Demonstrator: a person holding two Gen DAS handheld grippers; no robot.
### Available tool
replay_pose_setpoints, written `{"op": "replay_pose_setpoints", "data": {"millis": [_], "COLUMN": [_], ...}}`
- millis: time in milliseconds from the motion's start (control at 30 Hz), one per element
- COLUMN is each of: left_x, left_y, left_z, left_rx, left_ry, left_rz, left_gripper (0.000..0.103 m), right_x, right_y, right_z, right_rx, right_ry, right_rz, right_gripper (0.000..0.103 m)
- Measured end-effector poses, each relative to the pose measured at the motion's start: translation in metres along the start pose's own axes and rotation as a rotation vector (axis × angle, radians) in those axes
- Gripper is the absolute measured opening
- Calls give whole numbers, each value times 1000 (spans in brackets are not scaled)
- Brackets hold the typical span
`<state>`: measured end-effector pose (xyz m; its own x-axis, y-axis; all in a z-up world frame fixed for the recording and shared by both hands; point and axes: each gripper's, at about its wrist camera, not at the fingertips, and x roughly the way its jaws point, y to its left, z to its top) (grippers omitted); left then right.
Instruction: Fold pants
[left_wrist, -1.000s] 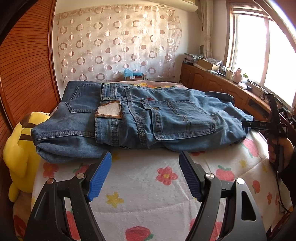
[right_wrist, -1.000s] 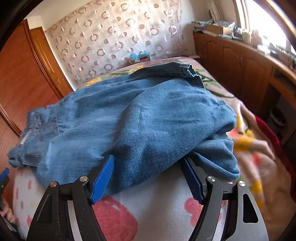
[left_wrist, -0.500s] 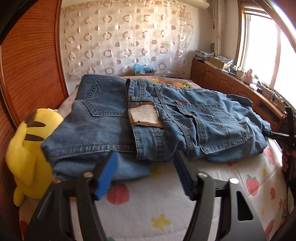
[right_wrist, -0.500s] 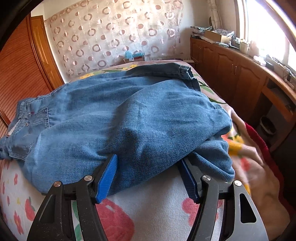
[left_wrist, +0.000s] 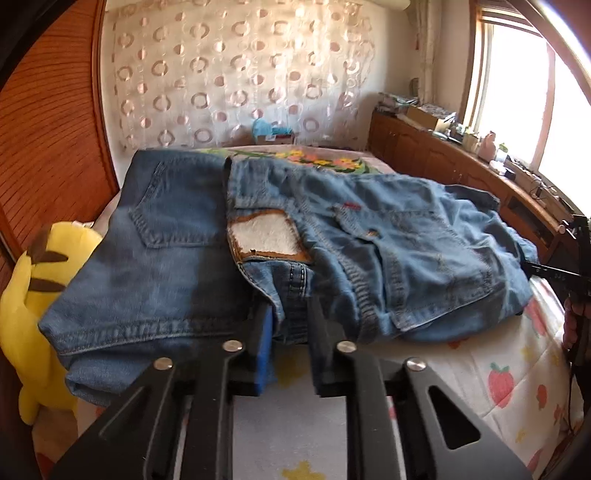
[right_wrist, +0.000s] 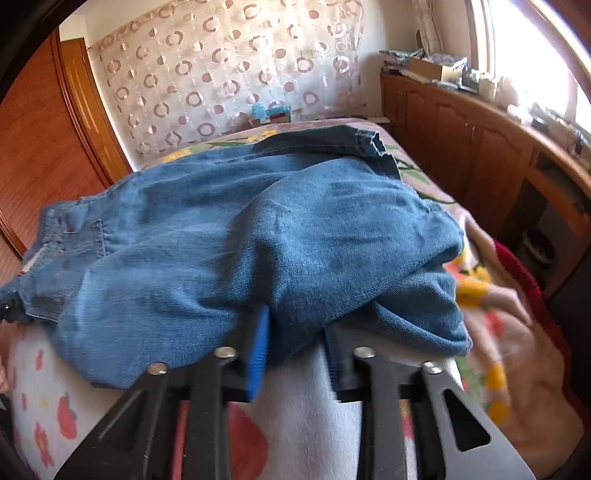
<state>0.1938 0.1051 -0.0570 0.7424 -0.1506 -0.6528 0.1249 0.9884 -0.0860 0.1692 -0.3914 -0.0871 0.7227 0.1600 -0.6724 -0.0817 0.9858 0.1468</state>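
Blue jeans (left_wrist: 303, 243) lie folded across the bed, with the waistband, a brown-edged patch (left_wrist: 264, 236) and back pockets toward the left wrist view. My left gripper (left_wrist: 291, 328) is shut on the near waist edge of the jeans. In the right wrist view the jeans' folded leg end (right_wrist: 258, 243) fills the middle. My right gripper (right_wrist: 295, 332) is shut on the near edge of that fold. The right gripper and the hand that holds it also show at the right edge of the left wrist view (left_wrist: 576, 273).
The bed has a white sheet with strawberries and flowers (left_wrist: 480, 369). A yellow plush toy (left_wrist: 33, 295) sits at the bed's left edge by a wooden panel (left_wrist: 48, 122). Wooden cabinets (right_wrist: 480, 147) with clutter run along the right under a window. A patterned curtain (left_wrist: 236, 74) hangs behind.
Both grippers have moved forward onto the jeans and closed on the fabric; they were open just before the cloth one second ago.
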Motion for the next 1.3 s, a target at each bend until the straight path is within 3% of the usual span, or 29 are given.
{"op": "replay_pose_setpoints", "data": {"millis": [100, 200, 400, 600, 900, 1167, 1300], "left_x": [-5, -18, -50, -63, -113, -173, -176], "left_y": [-4, -4, -6, -8, -2, 22, 40], "left_z": [5, 12, 30, 37, 48, 19, -15], "left_rx": [24, 22, 32, 36, 24, -4, -39], "left_ry": [-13, -58, -129, -171, -276, -338, -283], "left_rz": [6, 21, 24, 34, 38, 42, 61], "left_gripper": [7, 4, 3, 3, 3, 3, 3], "right_x": [-4, -11, -39, -55, -93, -127, -131], "right_y": [-7, -6, 8, 20, 24, 30, 32], "right_z": [4, 11, 21, 22, 12, -35, -60], "right_rx": [11, -12, -71, -115, -154, -214, -219], "right_ry": [-7, -29, -125, -160, -230, -227, -197], "right_rz": [37, 45, 37, 29, 48, 115, 166], "right_gripper": [6, 3, 2, 2, 2, 2, 2]}}
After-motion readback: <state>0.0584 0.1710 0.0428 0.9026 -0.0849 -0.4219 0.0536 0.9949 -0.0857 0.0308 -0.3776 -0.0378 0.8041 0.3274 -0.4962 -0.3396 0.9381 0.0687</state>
